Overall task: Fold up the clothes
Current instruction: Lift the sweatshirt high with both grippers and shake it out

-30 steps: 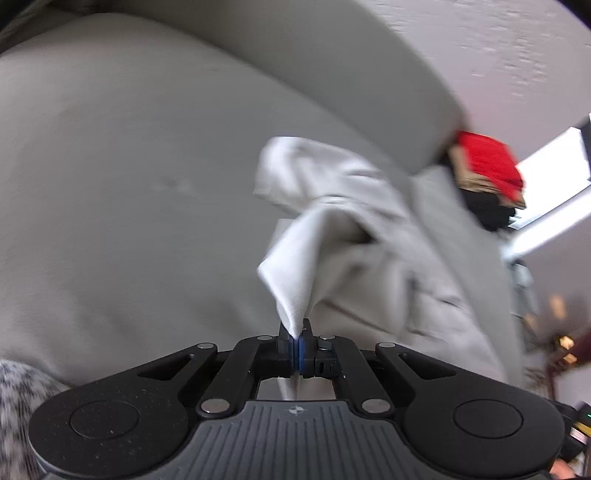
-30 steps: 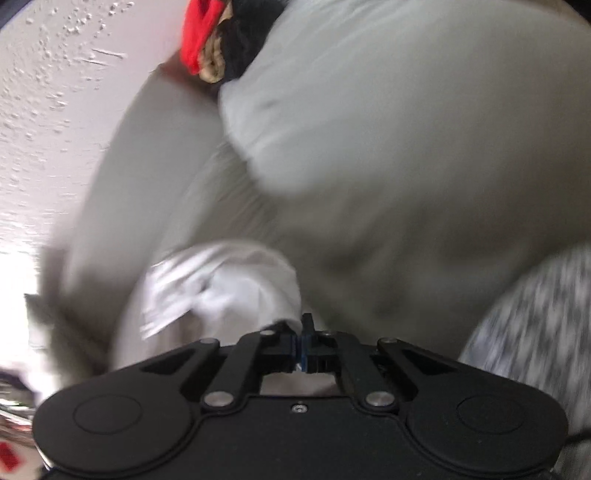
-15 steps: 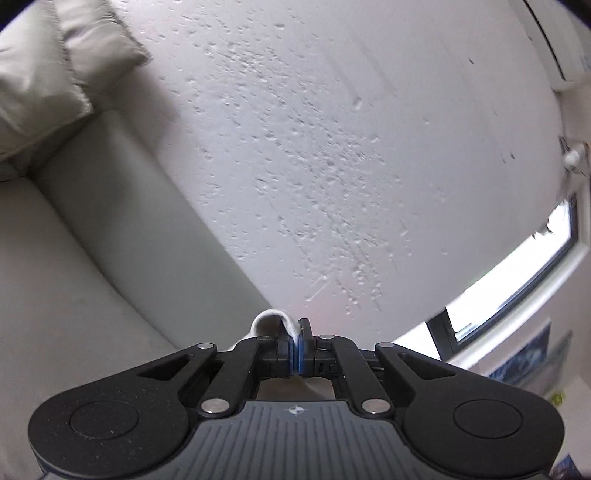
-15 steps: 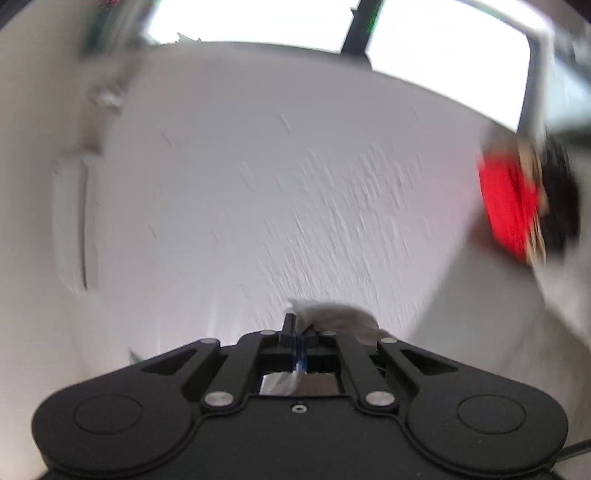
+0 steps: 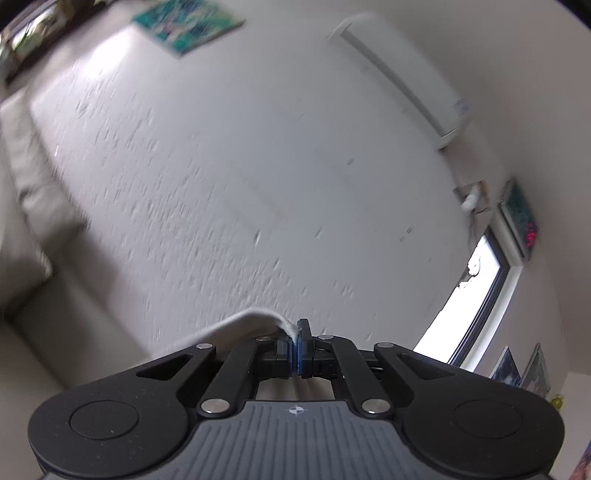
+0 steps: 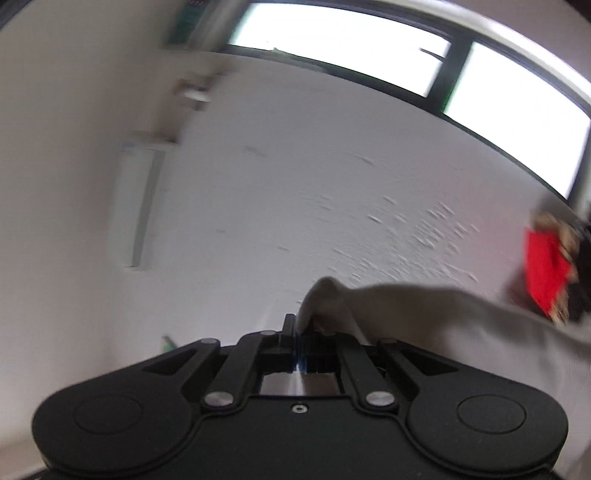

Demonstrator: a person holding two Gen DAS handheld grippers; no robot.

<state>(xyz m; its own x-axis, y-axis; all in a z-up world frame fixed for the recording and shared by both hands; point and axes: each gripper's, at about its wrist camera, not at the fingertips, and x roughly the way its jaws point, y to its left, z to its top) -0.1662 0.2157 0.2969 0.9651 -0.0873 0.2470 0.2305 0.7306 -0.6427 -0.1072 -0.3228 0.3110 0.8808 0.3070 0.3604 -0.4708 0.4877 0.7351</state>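
Observation:
Both grippers are lifted high and face the white textured wall. My left gripper (image 5: 298, 341) is shut on an edge of a pale grey garment (image 5: 236, 325), which trails off to the lower left. In the right wrist view my right gripper (image 6: 297, 341) is shut on another edge of the same pale garment (image 6: 424, 314), and the cloth stretches away to the right and sags. The rest of the garment hangs below both views, hidden.
A beige sofa (image 5: 33, 229) fills the left of the left wrist view. A stack of red and dark clothes (image 6: 550, 269) sits at the right edge. An air conditioner (image 5: 402, 77), a window (image 6: 406, 70) and wall pictures (image 5: 188, 22) are on the walls.
Both grippers rose from the sofa cushion and tilted up toward the wall, carrying the pale garment with them. The sofa and clothes pile dropped out toward the frame edges.

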